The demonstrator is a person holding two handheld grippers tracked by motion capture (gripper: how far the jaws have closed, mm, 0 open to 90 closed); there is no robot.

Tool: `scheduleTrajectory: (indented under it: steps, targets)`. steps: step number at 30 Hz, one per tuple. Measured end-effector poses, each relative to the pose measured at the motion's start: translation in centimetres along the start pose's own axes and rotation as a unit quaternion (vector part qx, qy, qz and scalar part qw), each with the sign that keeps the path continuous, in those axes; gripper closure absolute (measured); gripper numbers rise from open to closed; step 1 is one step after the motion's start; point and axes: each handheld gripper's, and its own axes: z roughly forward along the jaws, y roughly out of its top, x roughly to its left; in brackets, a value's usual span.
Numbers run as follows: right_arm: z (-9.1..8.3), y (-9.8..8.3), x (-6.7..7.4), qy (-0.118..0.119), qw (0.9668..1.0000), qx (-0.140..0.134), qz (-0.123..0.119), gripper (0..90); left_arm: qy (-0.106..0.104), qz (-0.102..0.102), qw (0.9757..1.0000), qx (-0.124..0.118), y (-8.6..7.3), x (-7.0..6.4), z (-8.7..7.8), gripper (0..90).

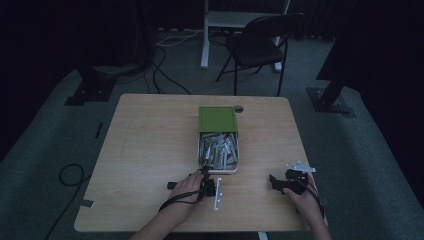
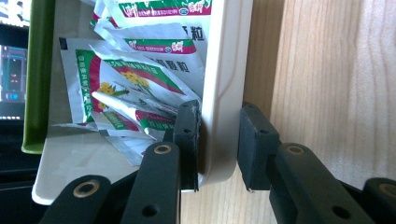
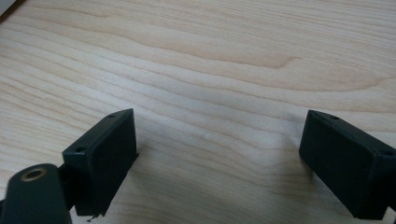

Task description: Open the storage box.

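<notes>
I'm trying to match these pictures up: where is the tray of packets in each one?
High view: tray at table centre, green lid behind.
Left gripper view: its pale wall runs up the middle, between the jaws.
Right gripper view: bare wood.
Shared landmark: the wooden table.

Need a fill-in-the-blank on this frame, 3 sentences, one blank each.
1. The left hand-held gripper has its jaws on either side of the cream tray's ____.
2. The tray holds a pile of printed ____.
3. Between the jaws of the right hand-held gripper lies only bare ____.

Missing words: wall; sachets; table
</notes>
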Motion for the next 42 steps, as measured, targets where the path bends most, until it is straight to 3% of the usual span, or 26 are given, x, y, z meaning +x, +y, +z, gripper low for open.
scheduleTrajectory:
  steps: [13, 17, 18, 20, 23, 25, 30, 31, 35, 38, 42]
  targets:
    - [0.0, 0.0, 0.0, 0.0, 1.0, 0.0, 0.0, 10.7, -0.004, -0.013, 0.9998, -0.016, -0.2, -0.3, -0.5, 71.3]
    - [0.0, 0.0, 0.0, 0.0, 1.0, 0.0, 0.0, 10.7, -0.015, -0.03, 0.9989, -0.032, -0.4, -0.2, -0.6, 68.9]
    - [0.0, 0.0, 0.0, 0.0, 1.0, 0.0, 0.0, 10.7, -0.021, -0.048, 0.9976, -0.045, -0.5, -0.2, -0.6, 66.2]
    - [0.0, 0.0, 0.0, 0.0, 1.0, 0.0, 0.0, 10.7, -0.025, -0.053, 0.9967, -0.056, -0.8, -0.2, -0.6, 63.5]
    - [0.0, 0.0, 0.0, 0.0, 1.0, 0.0, 0.0, 10.7, -0.034, -0.079, 0.9939, -0.069, -1.2, 0.0, -0.9, 63.5]
    - [0.0, 0.0, 0.0, 0.0, 1.0, 0.0, 0.0, 10.7, -0.044, -0.102, 0.9905, -0.082, -1.5, 0.3, -1.2, 63.5]
    - [0.0, 0.0, 0.0, 0.0, 1.0, 0.0, 0.0, 10.7, -0.069, -0.166, 0.978, -0.105, -2.4, 1.2, -2.0, 63.5]
    - [0.0, 0.0, 0.0, 0.0, 1.0, 0.0, 0.0, 10.7, -0.073, -0.179, 0.975, -0.11, -2.7, 1.4, -2.1, 63.6]
    - [0.0, 0.0, 0.0, 0.0, 1.0, 0.0, 0.0, 10.7, -0.099, -0.234, 0.9576, -0.136, -3.7, 2.0, -2.5, 63.5]
    - [0.0, 0.0, 0.0, 0.0, 1.0, 0.0, 0.0, 10.7, -0.115, -0.254, 0.9485, -0.151, -4.3, 2.1, -2.7, 63.5]
    - [0.0, 0.0, 0.0, 0.0, 1.0, 0.0, 0.0, 10.7, -0.125, -0.268, 0.942, -0.158, -4.9, 2.1, -2.9, 63.6]
